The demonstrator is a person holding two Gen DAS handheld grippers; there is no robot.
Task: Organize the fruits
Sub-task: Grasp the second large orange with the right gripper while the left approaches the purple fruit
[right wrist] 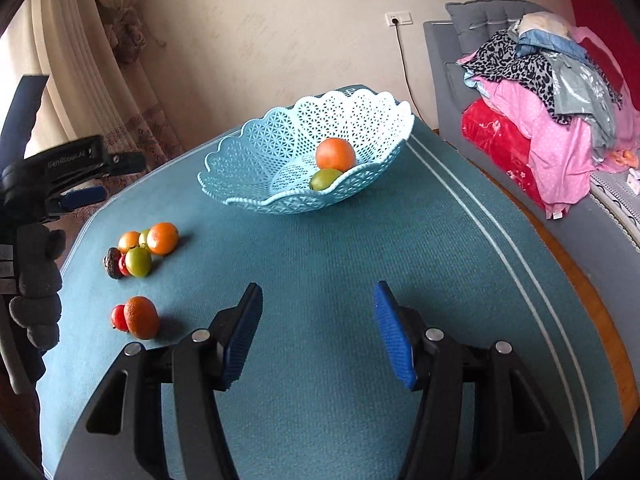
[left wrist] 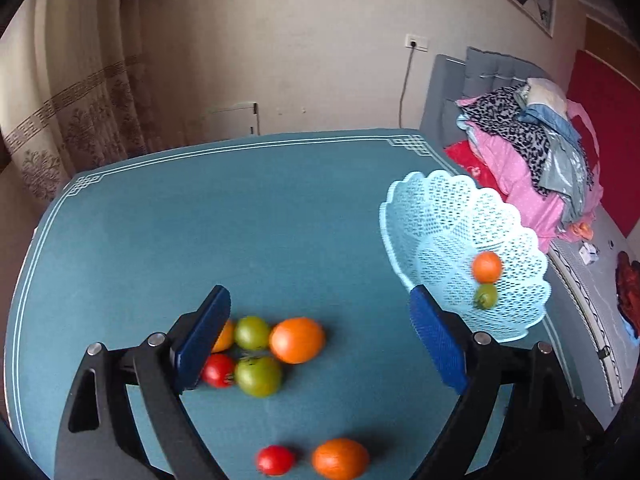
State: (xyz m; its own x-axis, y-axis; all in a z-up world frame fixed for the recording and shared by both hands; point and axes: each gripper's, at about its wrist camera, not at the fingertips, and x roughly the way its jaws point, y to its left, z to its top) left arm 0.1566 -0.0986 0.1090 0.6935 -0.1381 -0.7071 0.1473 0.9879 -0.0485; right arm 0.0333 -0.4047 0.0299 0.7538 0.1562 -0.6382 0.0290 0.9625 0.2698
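A light blue lattice basket (left wrist: pixel 444 216) (right wrist: pixel 256 160) stands on the teal table and holds an orange (left wrist: pixel 487 267) (right wrist: pixel 335 154) and a green fruit (left wrist: pixel 486 296) (right wrist: pixel 325 179). A cluster of fruit lies on the table: a large orange (left wrist: pixel 297 340) (right wrist: pixel 162 238), two green fruits (left wrist: pixel 258 376) (right wrist: pixel 138 262), a red tomato (left wrist: pixel 217 370) and a smaller orange (right wrist: pixel 129 241). Another orange (left wrist: pixel 340 458) (right wrist: pixel 141 317) and red tomato (left wrist: pixel 275 460) (right wrist: pixel 118 317) lie apart. My left gripper (left wrist: pixel 320 340) is open above the cluster. My right gripper (right wrist: pixel 318 332) is open and empty.
The teal tablecloth (right wrist: pixel 360 280) has white border lines near its edges. A dark wrinkled fruit (right wrist: pixel 113 264) lies by the cluster. A grey bed with piled clothes (right wrist: pixel 560 100) stands to the right. Curtains (left wrist: pixel 80 100) hang behind on the left.
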